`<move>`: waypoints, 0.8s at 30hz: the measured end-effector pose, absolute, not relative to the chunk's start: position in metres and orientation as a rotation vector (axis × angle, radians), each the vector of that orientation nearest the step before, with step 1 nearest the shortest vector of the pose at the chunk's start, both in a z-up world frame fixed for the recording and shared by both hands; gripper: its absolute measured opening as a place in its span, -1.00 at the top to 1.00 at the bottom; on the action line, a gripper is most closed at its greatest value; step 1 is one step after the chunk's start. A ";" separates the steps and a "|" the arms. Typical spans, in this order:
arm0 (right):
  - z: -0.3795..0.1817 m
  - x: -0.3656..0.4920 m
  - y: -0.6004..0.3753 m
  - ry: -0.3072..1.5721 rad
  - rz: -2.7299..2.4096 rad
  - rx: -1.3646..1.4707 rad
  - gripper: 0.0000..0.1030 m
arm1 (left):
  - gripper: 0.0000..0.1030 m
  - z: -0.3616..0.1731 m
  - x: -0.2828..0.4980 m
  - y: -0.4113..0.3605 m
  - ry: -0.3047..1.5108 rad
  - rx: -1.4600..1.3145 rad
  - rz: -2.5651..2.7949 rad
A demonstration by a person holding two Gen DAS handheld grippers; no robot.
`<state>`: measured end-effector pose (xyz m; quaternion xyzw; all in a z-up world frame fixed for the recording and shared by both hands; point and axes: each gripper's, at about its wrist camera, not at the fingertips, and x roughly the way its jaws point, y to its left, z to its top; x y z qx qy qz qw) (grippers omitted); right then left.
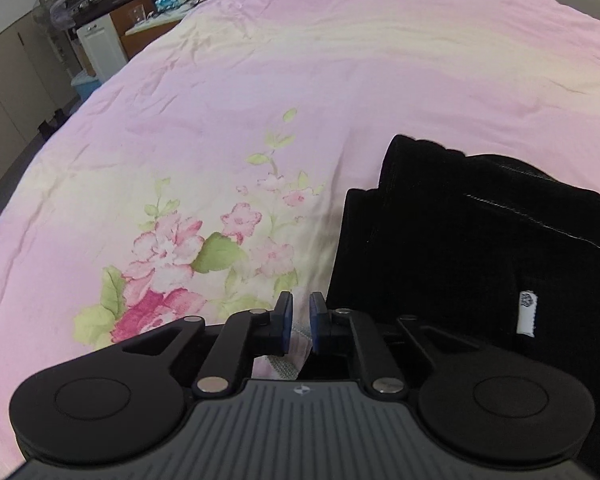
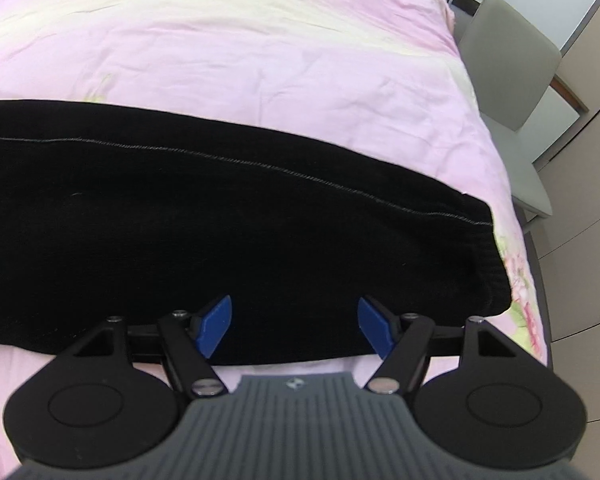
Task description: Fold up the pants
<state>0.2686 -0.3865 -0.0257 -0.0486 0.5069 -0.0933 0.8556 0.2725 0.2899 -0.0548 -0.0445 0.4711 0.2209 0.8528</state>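
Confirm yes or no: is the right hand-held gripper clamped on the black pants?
No: the right hand-held gripper stands wide open above the black pants, its blue pads apart and pressing on nothing.

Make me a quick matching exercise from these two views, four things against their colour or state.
Things:
1. pants
2. bedspread
3. left gripper
4. right gripper

States:
A. jaws wide apart over black cloth
B. pink with a flower print
C. jaws nearly together, nothing gripped
D. black, lying on the bed

Pairs: 1-D, 2-B, 3-C, 4-A
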 end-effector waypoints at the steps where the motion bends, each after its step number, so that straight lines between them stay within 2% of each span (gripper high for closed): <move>1: -0.027 0.267 -0.385 1.075 -0.194 -0.094 -0.32 | 0.67 -0.047 0.269 0.283 0.977 -0.073 0.445; 3: -0.029 0.263 -0.387 1.080 -0.188 -0.075 -0.32 | 0.46 -0.030 0.262 0.266 0.948 -0.056 0.374; 8: -0.028 0.243 -0.419 1.082 -0.225 0.013 -0.32 | 0.43 0.004 0.264 0.188 0.939 0.030 0.159; 13: -0.020 0.213 -0.483 1.054 -0.330 0.167 -0.31 | 0.43 0.015 0.281 0.095 0.935 0.090 -0.045; 15: -0.020 0.201 -0.509 1.038 -0.364 0.222 -0.22 | 0.43 0.015 0.292 0.055 0.934 0.101 -0.127; 18: -0.027 0.183 -0.546 1.025 -0.406 0.283 0.12 | 0.30 0.008 0.309 -0.006 0.927 0.130 -0.223; 20: -0.033 0.176 -0.564 1.016 -0.426 0.297 0.38 | 0.29 0.001 0.321 -0.047 0.929 0.155 -0.279; 22: -0.038 0.172 -0.580 1.008 -0.434 0.307 0.54 | 0.29 -0.006 0.332 -0.091 0.937 0.169 -0.336; 24: -0.045 0.171 -0.591 1.002 -0.420 0.342 0.54 | 0.28 -0.015 0.339 -0.137 0.938 0.197 -0.400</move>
